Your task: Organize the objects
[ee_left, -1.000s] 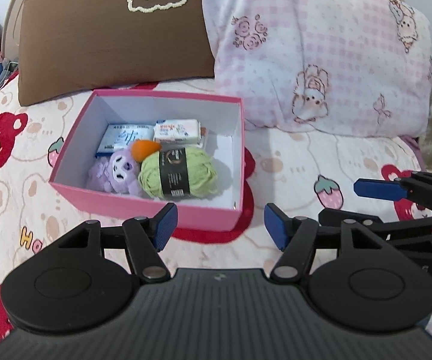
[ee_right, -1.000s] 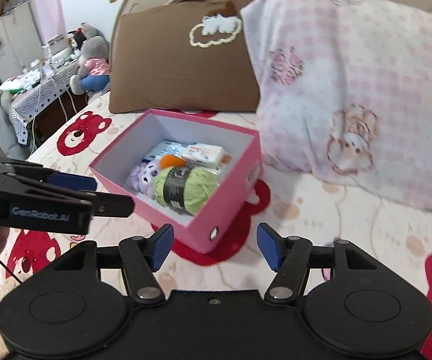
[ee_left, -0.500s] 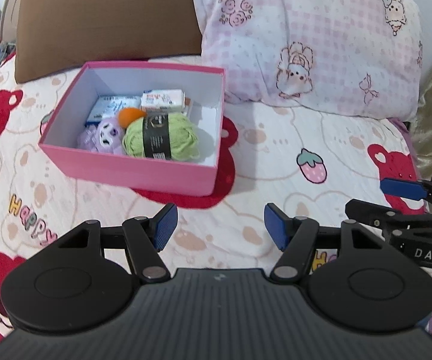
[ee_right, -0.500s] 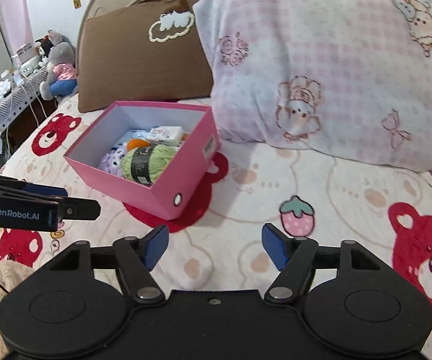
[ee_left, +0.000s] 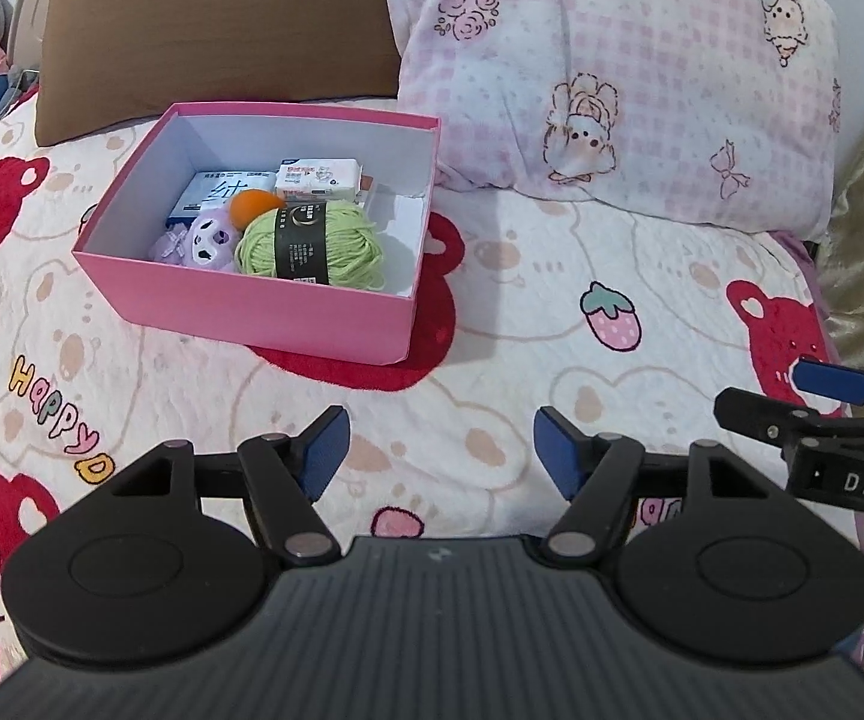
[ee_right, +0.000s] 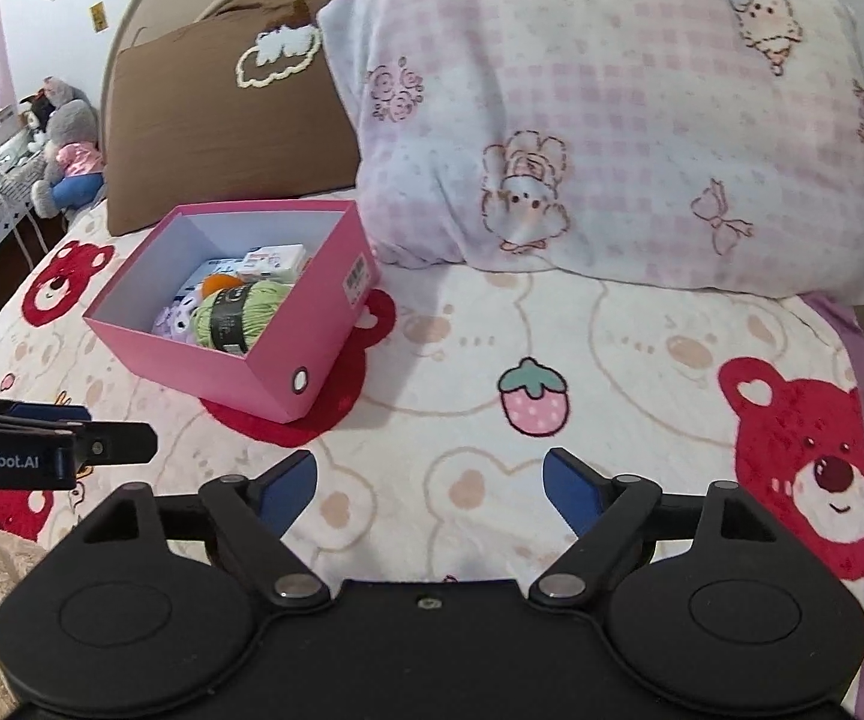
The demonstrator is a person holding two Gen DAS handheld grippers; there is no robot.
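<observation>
Pink box sits on bed blanket, near brown pillow and pink checked pillow. Inside I see green yarn ball, purple plush, orange ball, tissue packs. My left gripper jaws apart, empty. My right gripper jaws apart, empty; both hover well short of box.
</observation>
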